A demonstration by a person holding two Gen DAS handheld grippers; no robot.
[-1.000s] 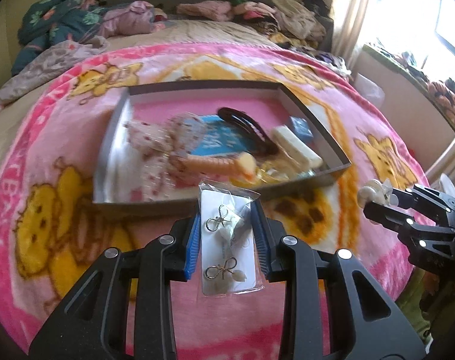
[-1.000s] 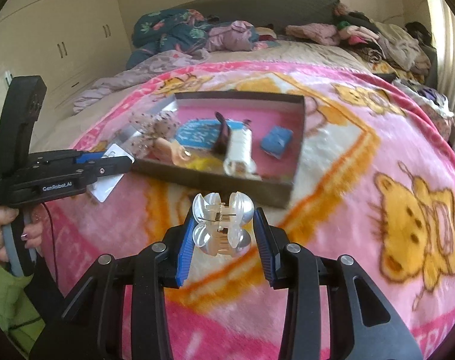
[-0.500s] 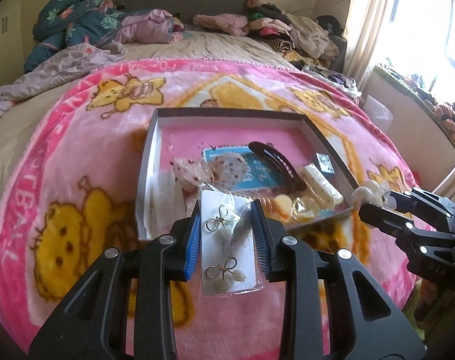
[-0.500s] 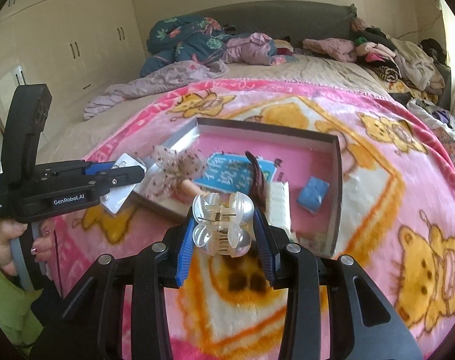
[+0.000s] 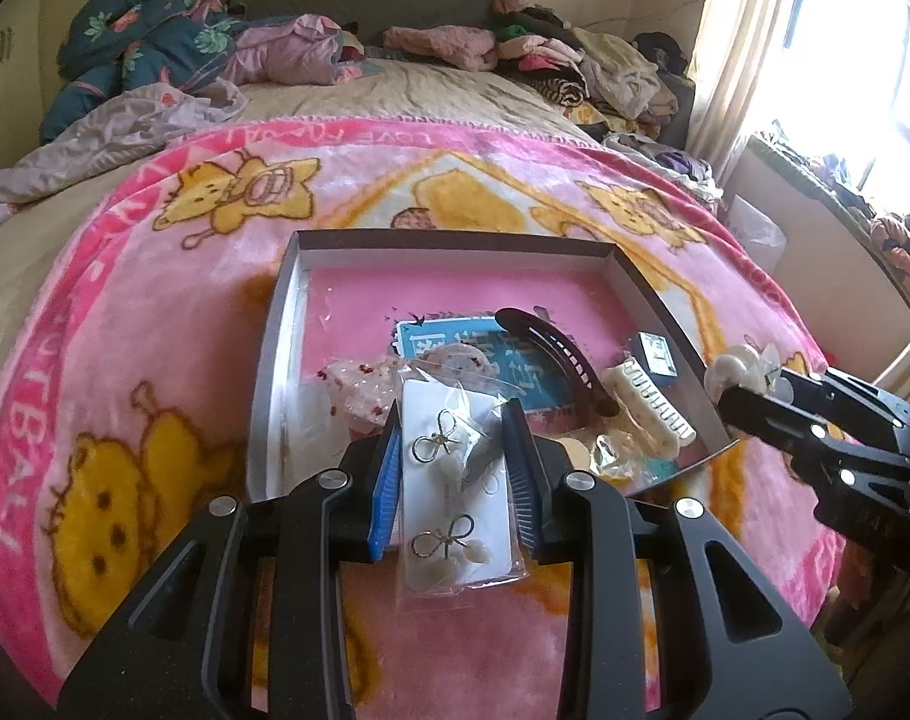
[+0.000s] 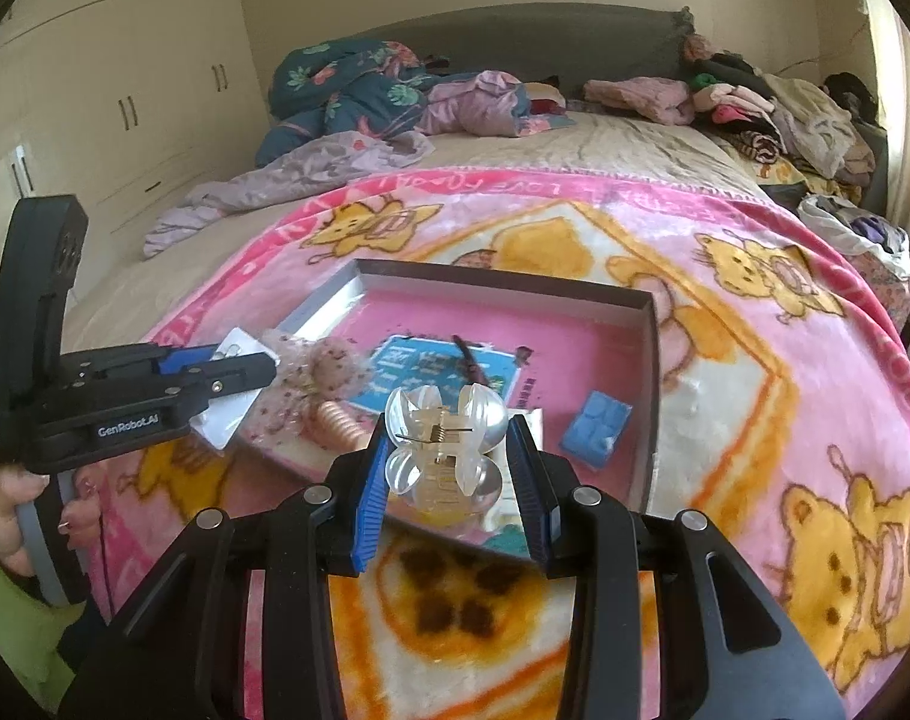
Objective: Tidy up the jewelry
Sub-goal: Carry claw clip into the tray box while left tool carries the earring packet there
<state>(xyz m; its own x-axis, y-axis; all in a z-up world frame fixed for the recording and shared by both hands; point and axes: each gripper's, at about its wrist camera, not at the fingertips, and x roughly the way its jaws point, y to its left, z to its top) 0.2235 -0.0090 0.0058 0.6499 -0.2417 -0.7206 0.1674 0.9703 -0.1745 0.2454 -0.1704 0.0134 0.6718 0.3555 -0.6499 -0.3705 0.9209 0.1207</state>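
My left gripper is shut on a clear-bagged white earring card with two bow-shaped earrings, held over the near edge of a shallow grey box with a pink floor. My right gripper is shut on a pearly clear claw hair clip, also above the box's near edge. In the box lie a dark hair clip, a cream clip, a blue card, a dotted scrunchie and a small blue block. Each gripper shows in the other's view: the right gripper, the left gripper.
The box rests on a pink blanket with yellow bear prints, spread on a bed. Crumpled clothes and a floral quilt pile at the headboard. Wardrobe doors stand left, a bright window right. A hand grips the left handle.
Both grippers have drawn back and up from the box, each still holding its item. The box now appears farther away and seen more from above.
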